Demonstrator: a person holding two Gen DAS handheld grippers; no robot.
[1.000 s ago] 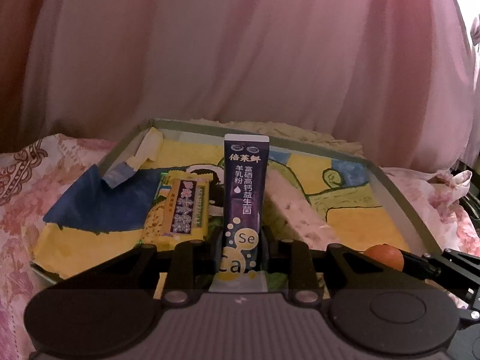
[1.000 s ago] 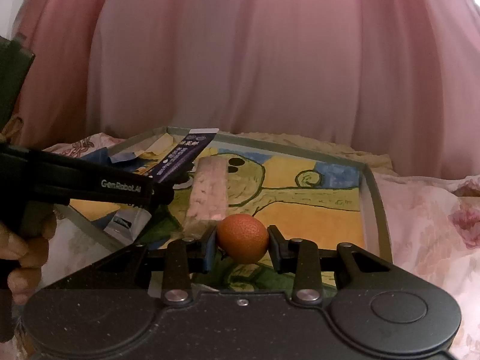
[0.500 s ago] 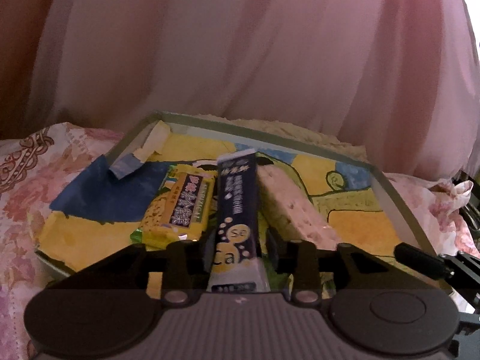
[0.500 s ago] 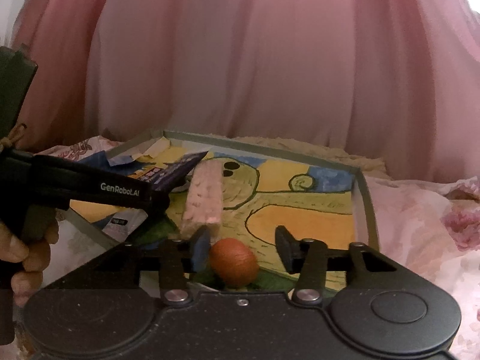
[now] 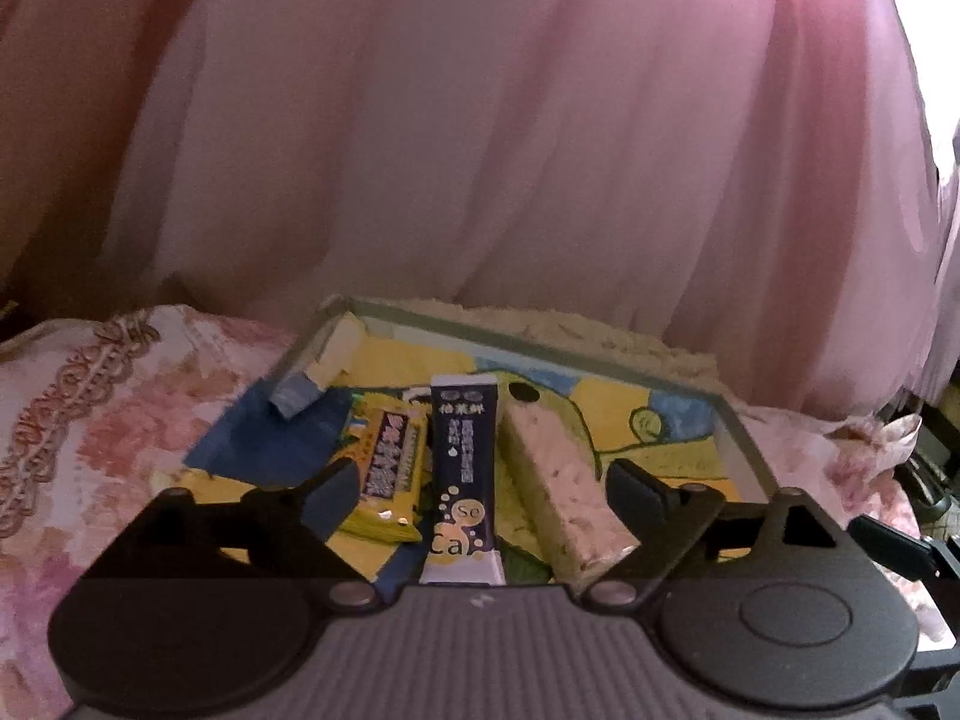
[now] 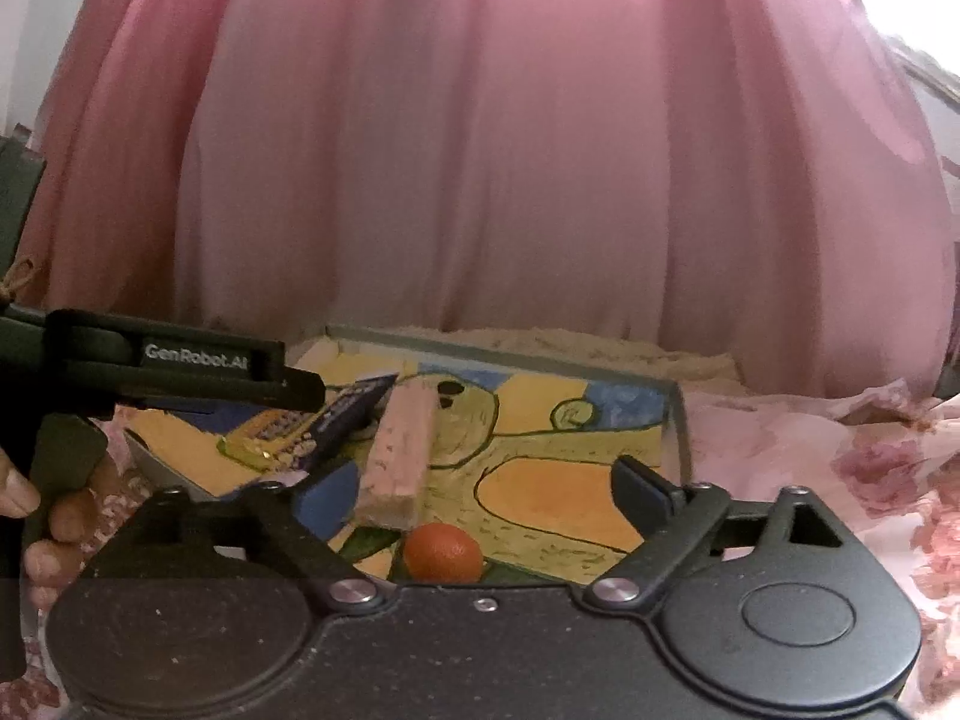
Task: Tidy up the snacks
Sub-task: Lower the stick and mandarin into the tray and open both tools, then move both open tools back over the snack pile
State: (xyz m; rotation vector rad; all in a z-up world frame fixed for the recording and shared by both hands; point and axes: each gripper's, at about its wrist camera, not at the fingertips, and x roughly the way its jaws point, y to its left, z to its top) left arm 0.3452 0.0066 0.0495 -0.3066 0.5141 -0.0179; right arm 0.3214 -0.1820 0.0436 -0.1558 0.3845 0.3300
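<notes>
Both tongs have just been opening: left gripper (image 5: 474,486) released over the flat, light navy-blue powder sachet (image 5: 463,474), right gripper (image 6: 474,495) released over the small round orange fruit (image 6: 443,552) at the near edge of the shallow painted tray (image 6: 678,420). Sachet likely slippery, so pinch its edges; fruit may roll, so grip across its middle.

A bed cover with pink flowers (image 5: 120,396) carries a shallow painted tray (image 5: 741,438) — centre of the scene, pale fluffy fabric (image 5: 576,324) at its far edge.

In the left wrist frame, three snacks crowd my tray's centre: yellow packet (image 5: 393,468), purple sachet (image 5: 465,474), pink bar (image 5: 561,480), touching or nearly. In the right wrist frame, tray floor (image 6: 558,498) at centre right lies bare; the orange (image 6: 443,552) blocks lower centre.
</notes>
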